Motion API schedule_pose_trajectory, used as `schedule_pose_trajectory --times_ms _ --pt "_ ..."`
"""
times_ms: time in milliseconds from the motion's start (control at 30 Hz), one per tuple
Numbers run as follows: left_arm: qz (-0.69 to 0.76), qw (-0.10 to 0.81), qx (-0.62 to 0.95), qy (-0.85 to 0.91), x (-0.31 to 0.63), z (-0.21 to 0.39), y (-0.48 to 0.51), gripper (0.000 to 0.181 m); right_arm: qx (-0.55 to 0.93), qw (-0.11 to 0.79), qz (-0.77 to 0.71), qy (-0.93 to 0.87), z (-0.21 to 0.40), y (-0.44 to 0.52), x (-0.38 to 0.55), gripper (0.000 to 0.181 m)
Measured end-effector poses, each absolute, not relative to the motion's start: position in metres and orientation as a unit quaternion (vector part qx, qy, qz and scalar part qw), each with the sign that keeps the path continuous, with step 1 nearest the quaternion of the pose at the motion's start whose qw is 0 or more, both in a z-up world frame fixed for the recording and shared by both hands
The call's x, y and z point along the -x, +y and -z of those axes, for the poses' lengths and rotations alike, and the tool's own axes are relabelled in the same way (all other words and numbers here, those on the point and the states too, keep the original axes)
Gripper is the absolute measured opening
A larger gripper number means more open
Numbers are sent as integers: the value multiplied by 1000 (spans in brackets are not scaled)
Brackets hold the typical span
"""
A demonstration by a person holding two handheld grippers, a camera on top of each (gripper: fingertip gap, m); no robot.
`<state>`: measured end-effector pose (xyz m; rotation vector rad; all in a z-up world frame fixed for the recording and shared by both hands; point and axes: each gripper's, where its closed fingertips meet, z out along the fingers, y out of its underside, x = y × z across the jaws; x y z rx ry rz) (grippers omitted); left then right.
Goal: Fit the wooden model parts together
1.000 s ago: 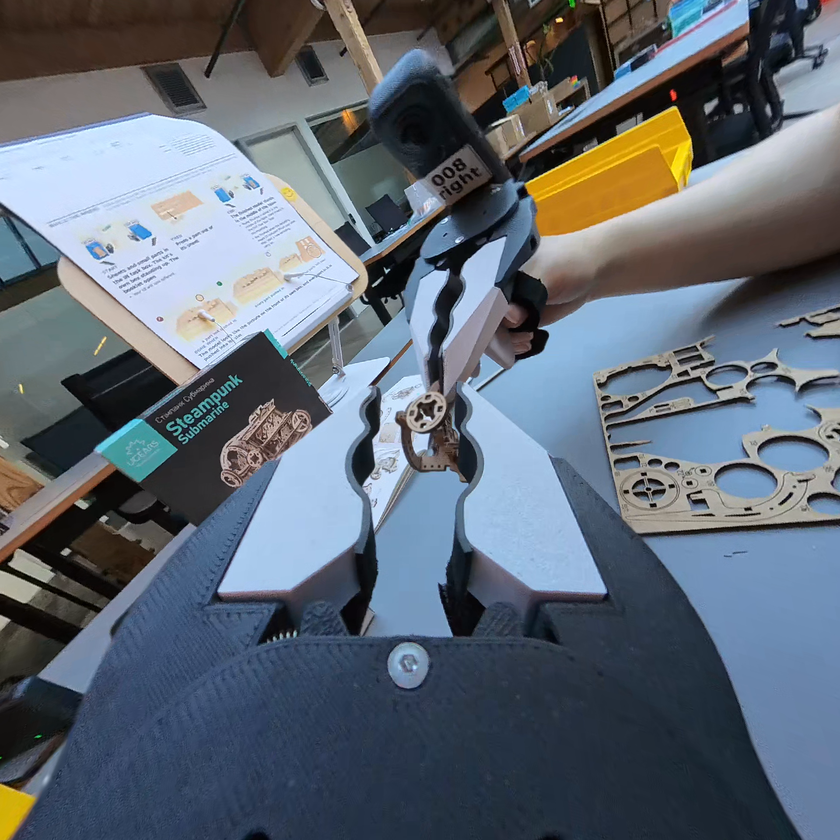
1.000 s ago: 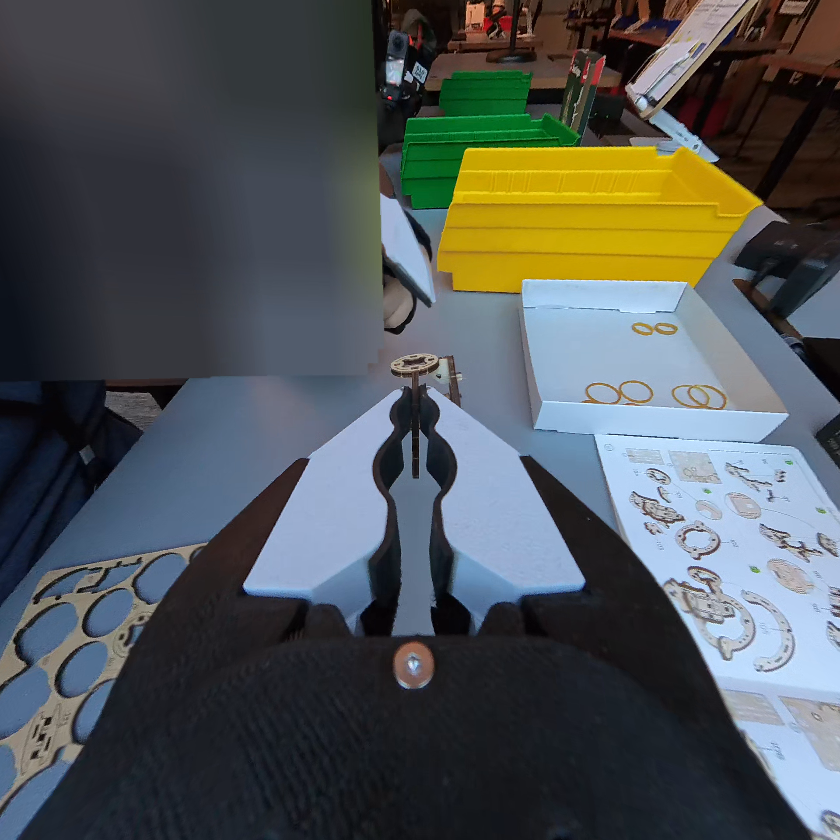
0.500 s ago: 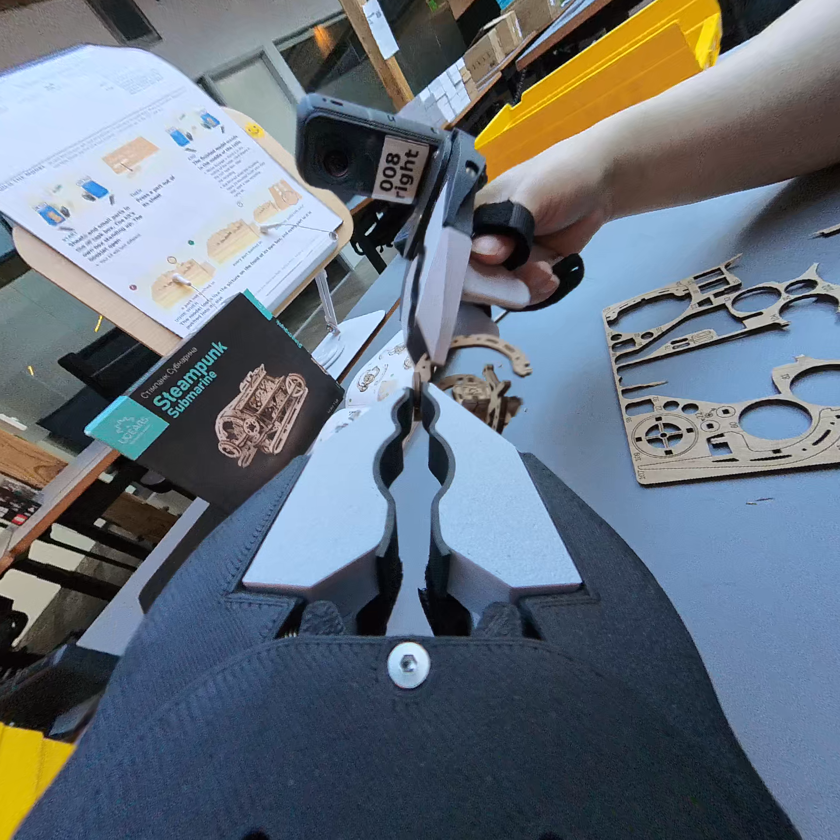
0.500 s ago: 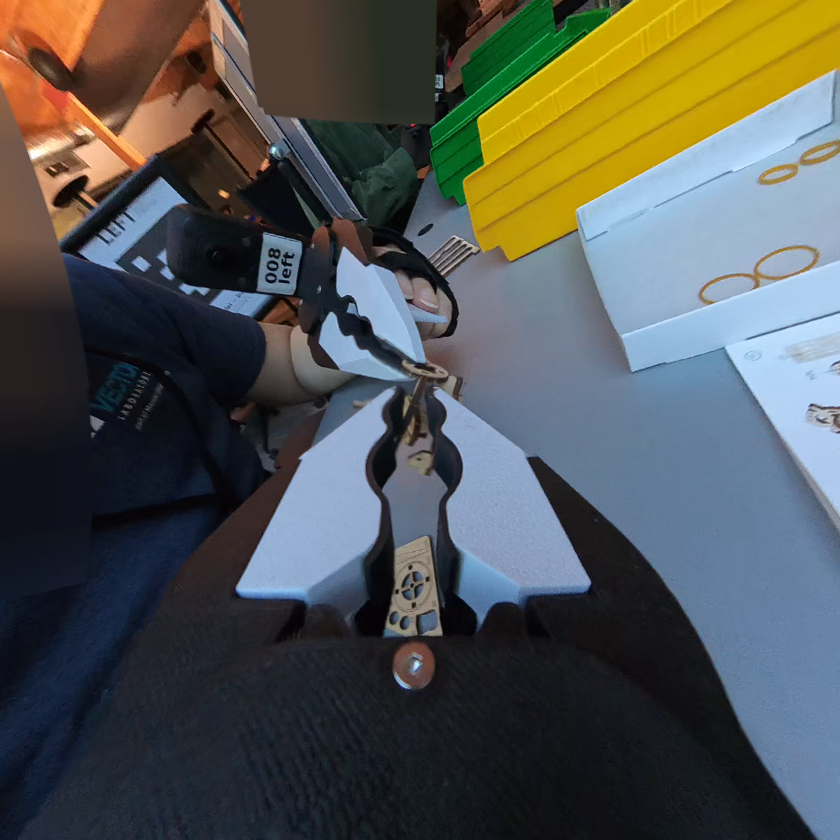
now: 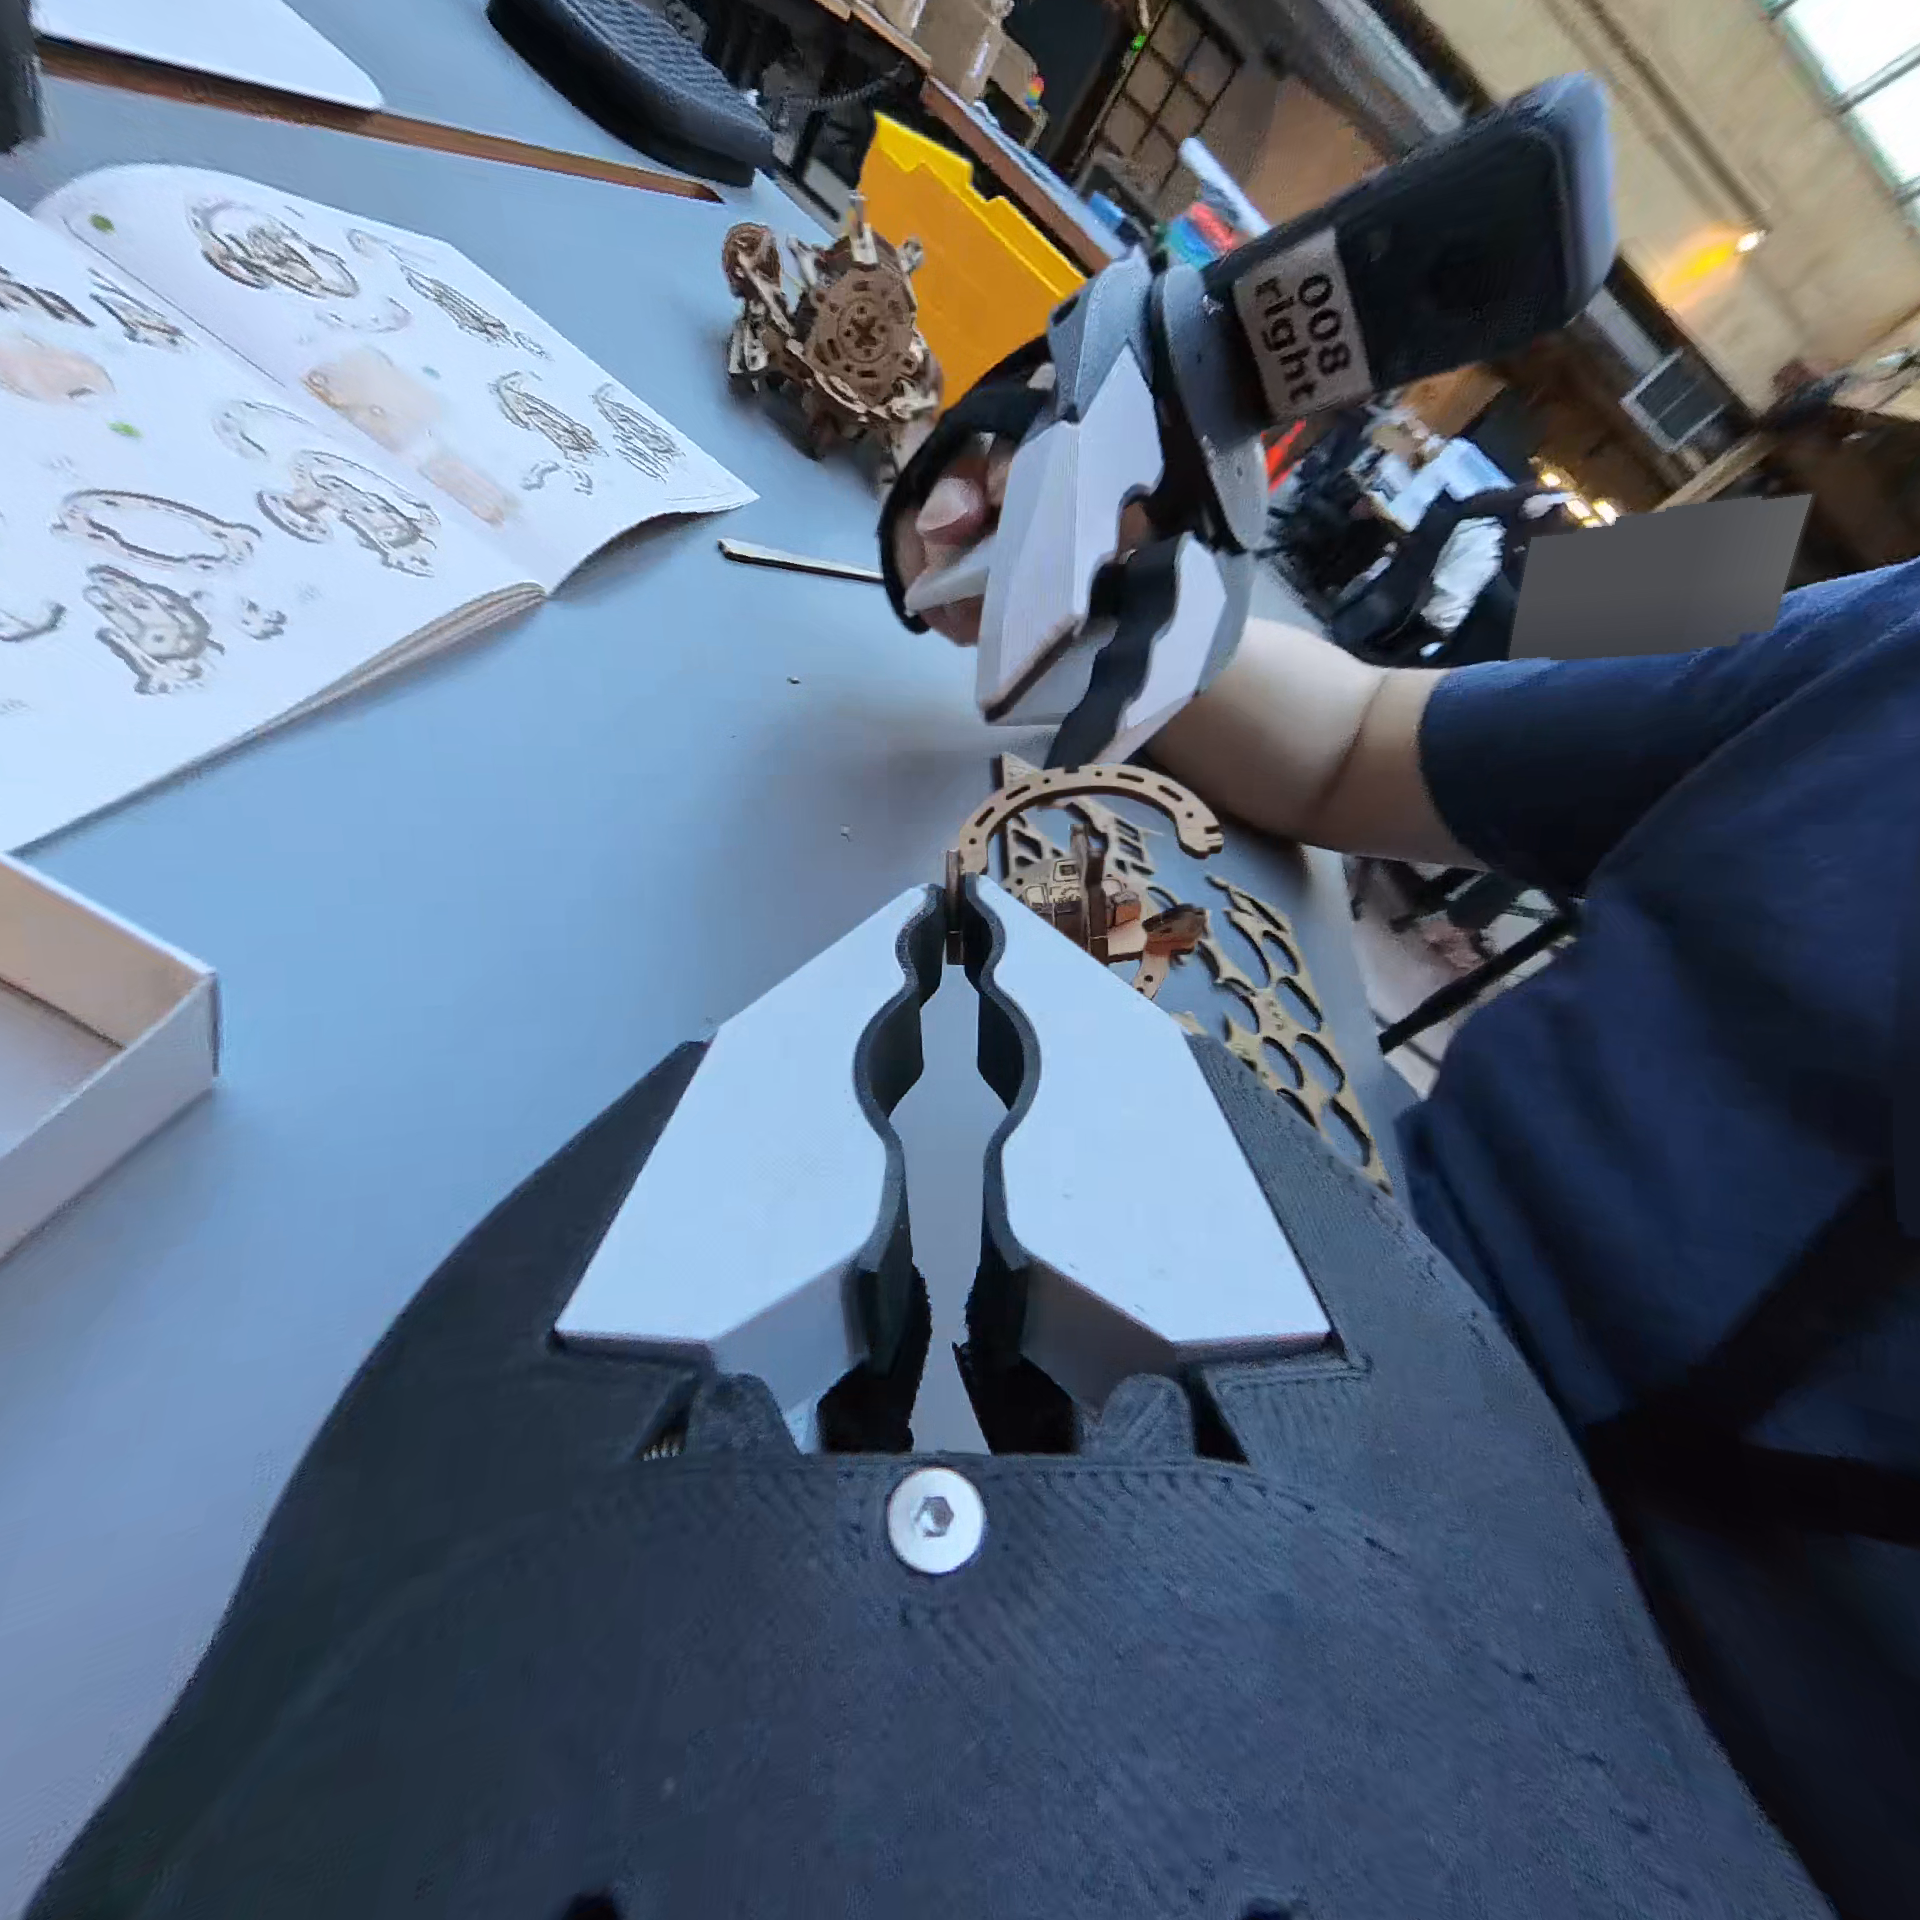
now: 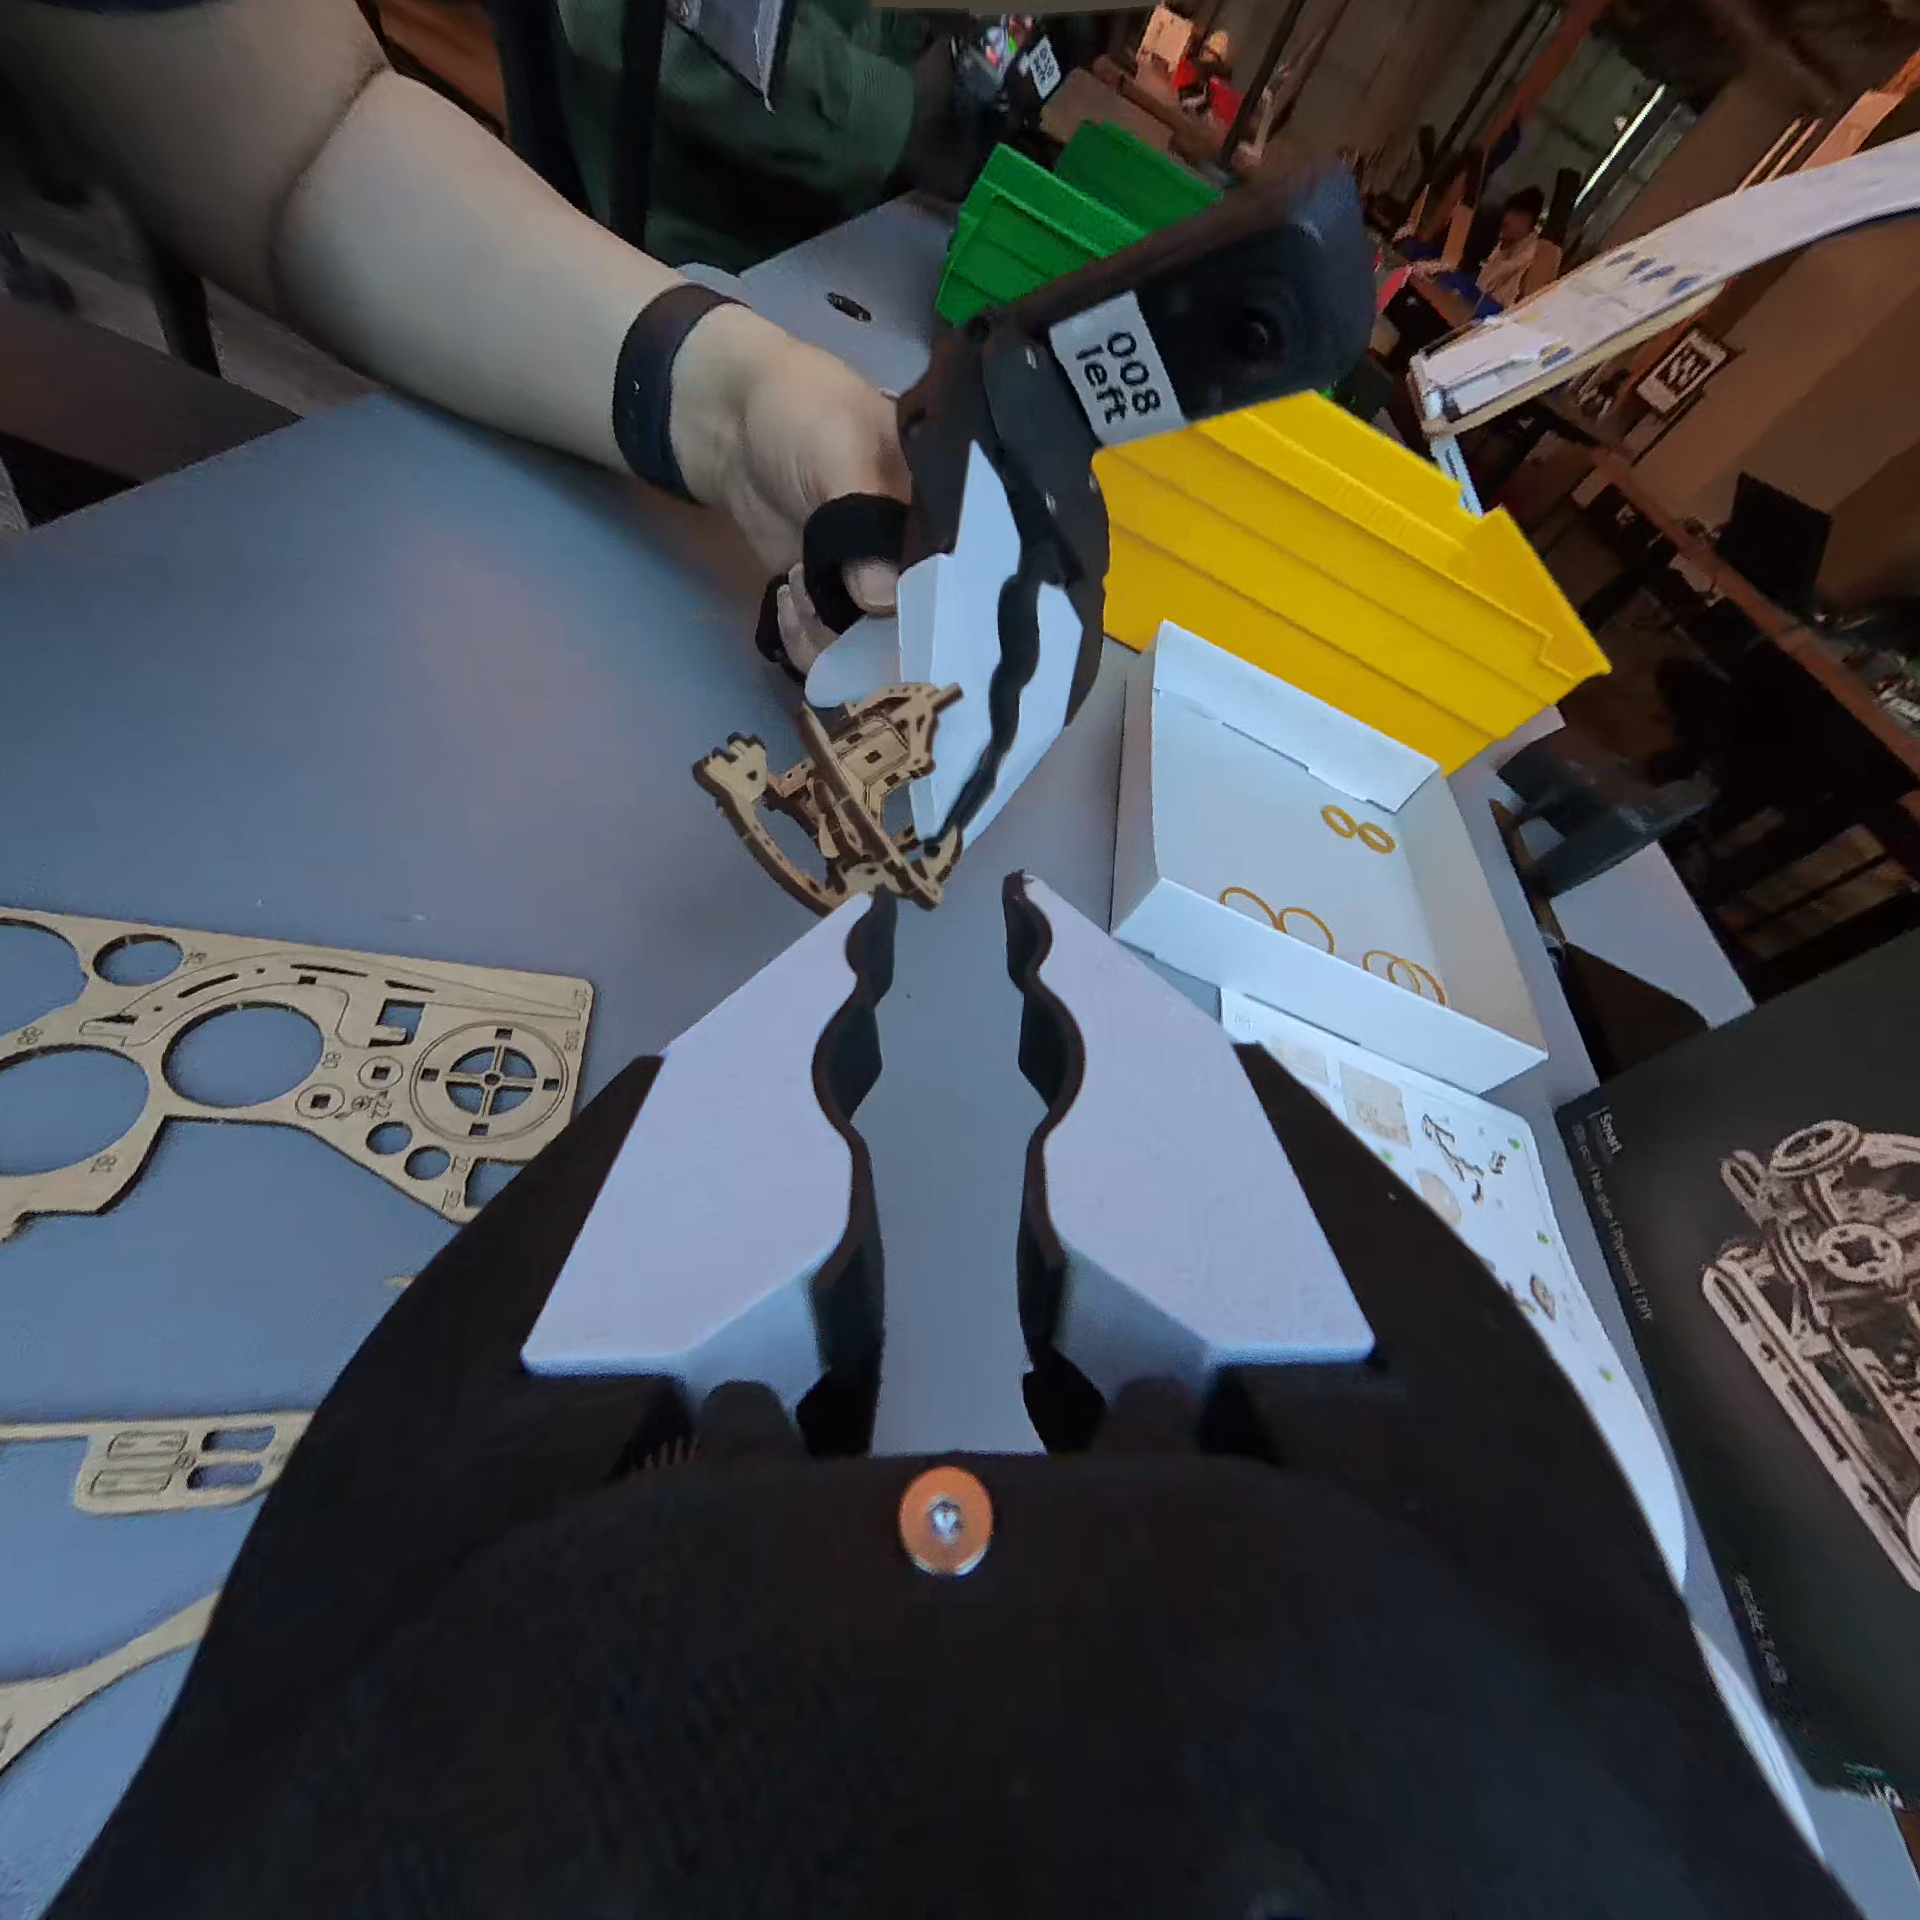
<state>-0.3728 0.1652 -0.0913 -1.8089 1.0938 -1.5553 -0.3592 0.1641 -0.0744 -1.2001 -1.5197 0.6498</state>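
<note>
My left gripper is shut on the edge of a small wooden subassembly with a curved horseshoe arc, held just above the grey table. In the right wrist view the same subassembly hangs from the left gripper. My right gripper is open and empty, its tips just short of the subassembly. It also shows in the left wrist view, above and beyond the arc.
A partly built wooden model stands beyond an open instruction booklet. A white box holds several rubber rings. A yellow bin and green bins stand behind. Punched wooden sheets lie left, a black box right. Only a small space, under 4 cm, lies between the two pairs of fingers. Left tips and right tips are each some 35 cm from the partly built wooden model.
My right gripper has let go of the wooden piece and opened. My left gripper, open one second ago, has shut on the subassembly and swung it down toward the table.
</note>
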Motion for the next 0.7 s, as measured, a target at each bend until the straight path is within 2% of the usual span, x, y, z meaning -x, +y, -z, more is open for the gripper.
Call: schedule_pose_trajectory --times_ms 200,300,333,400,567,700 --pt "632 173 662 364 370 92 154 0 482 508 -269 -662 84 154 370 12" --pt "652 144 662 342 369 94 154 0 496 486 -278 -664 91 151 371 2" --pt "650 148 667 333 370 95 159 3 508 477 -288 -657 93 152 370 1" --pt "633 179 684 316 377 96 177 22 556 430 -346 -622 101 154 370 1" --pt "564 265 707 334 400 99 208 26 634 361 -412 -545 115 172 367 1" --pt "535 257 690 413 402 108 194 22 680 316 -398 -528 131 181 364 1"
